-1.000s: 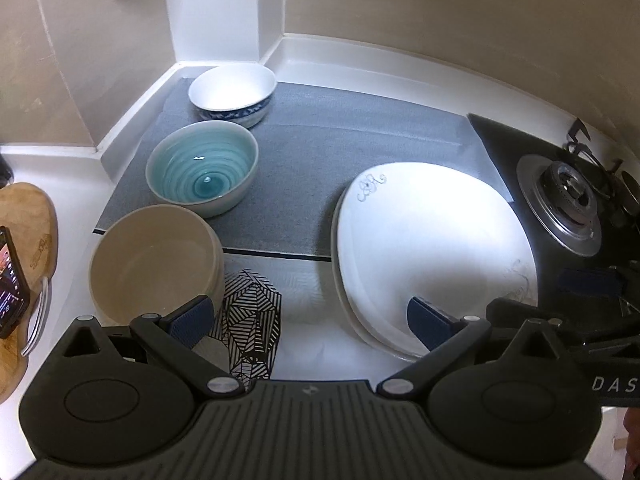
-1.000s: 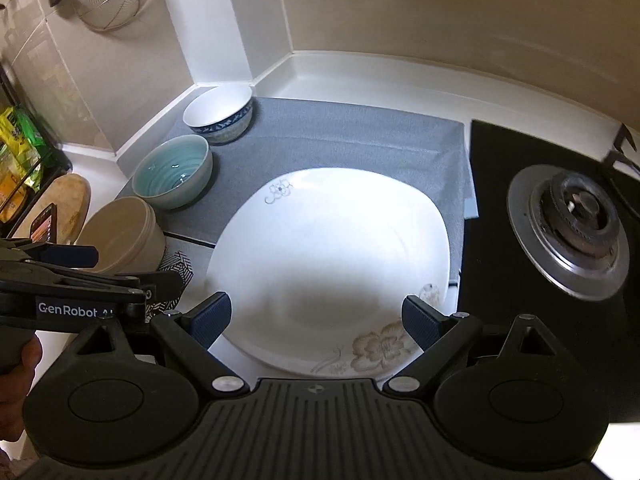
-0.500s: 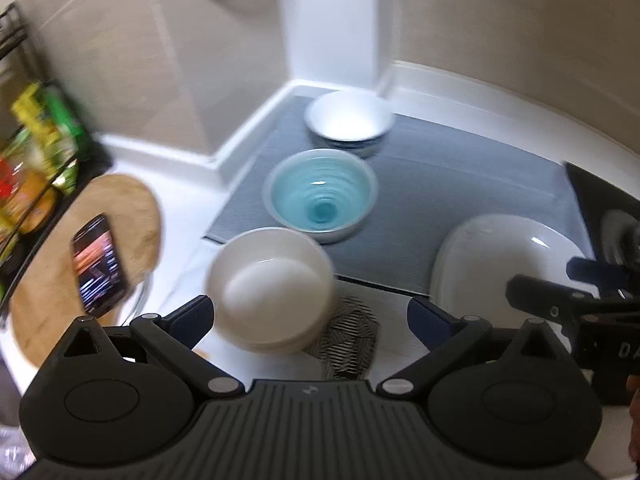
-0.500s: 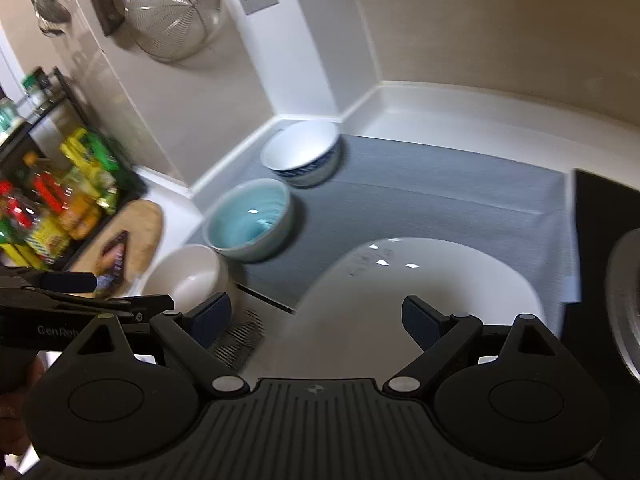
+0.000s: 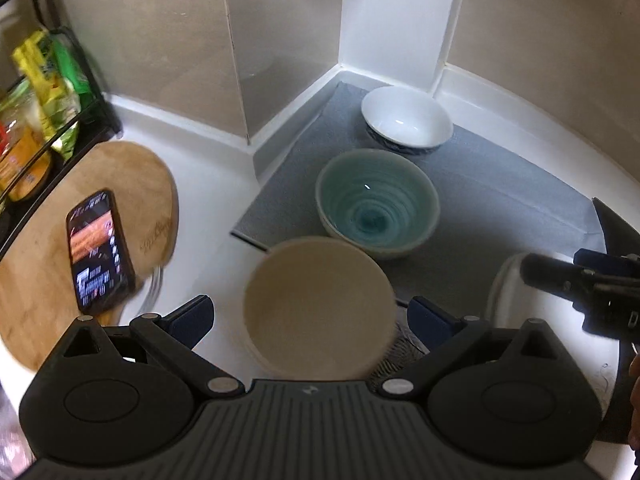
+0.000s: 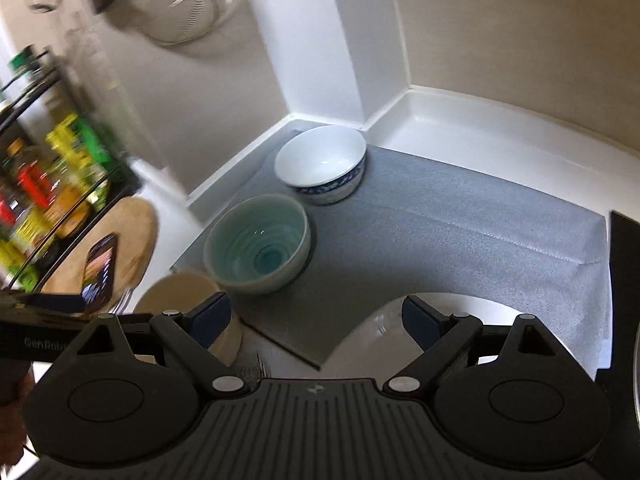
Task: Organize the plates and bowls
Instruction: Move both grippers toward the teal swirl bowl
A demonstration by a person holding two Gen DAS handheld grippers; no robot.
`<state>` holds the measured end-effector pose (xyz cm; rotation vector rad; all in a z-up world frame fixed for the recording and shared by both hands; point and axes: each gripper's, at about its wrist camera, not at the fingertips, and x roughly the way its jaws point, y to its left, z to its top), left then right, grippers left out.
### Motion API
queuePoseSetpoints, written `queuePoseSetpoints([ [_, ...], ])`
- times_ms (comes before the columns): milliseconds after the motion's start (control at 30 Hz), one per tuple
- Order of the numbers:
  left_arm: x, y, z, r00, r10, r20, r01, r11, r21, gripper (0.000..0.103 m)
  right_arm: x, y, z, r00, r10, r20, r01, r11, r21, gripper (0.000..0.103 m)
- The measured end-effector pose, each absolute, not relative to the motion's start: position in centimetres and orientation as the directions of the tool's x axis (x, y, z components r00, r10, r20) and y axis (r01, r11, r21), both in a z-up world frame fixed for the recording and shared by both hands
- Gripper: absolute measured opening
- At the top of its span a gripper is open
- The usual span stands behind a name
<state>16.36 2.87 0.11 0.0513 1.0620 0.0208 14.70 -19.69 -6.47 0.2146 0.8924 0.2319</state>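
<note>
Three bowls stand in a row on the counter. A cream bowl (image 5: pixel 318 304) (image 6: pixel 180 292) is nearest, a teal bowl (image 5: pixel 376 204) (image 6: pixel 258 244) sits behind it on the grey mat (image 6: pixel 440 216), and a white bowl with blue pattern (image 5: pixel 406 120) (image 6: pixel 322 162) is in the corner. A white plate (image 6: pixel 460 320) (image 5: pixel 508 292) lies at the right. My left gripper (image 5: pixel 310 316) is open, its fingers either side of the cream bowl, above it. My right gripper (image 6: pixel 316 318) is open over the mat's front edge beside the plate.
A round wooden board (image 5: pixel 80 216) with a phone (image 5: pixel 98 248) on it lies at the left. A black rack of bottles and packets (image 6: pixel 44 176) stands beyond it. A black patterned trivet (image 5: pixel 400 354) lies under the cream bowl's right side. A strainer (image 6: pixel 176 0) hangs on the wall.
Both grippers have swung left and tilted up. The cream bowl now sits between my left fingers; the plate has slid to the lower right of both views.
</note>
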Motion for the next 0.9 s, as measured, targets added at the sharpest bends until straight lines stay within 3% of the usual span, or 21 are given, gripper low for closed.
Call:
queuePoseSetpoints([
  [400,24.4,9.1,-1.9,0.466,-0.051,-0.883,0.069,0.997,-0.021,0.103,19.8,-14.9,-7.6,0.582,0.149,-0.799,0.083,0.967,0.240,0.093],
  [900,30.1,8.6,-5.7,0.407,-0.011,-0.913,0.027,1.000,0.000,0.103,28.0,-13.5,-12.4,0.483,0.219,-0.848,0.079,0.953,0.291,0.093],
])
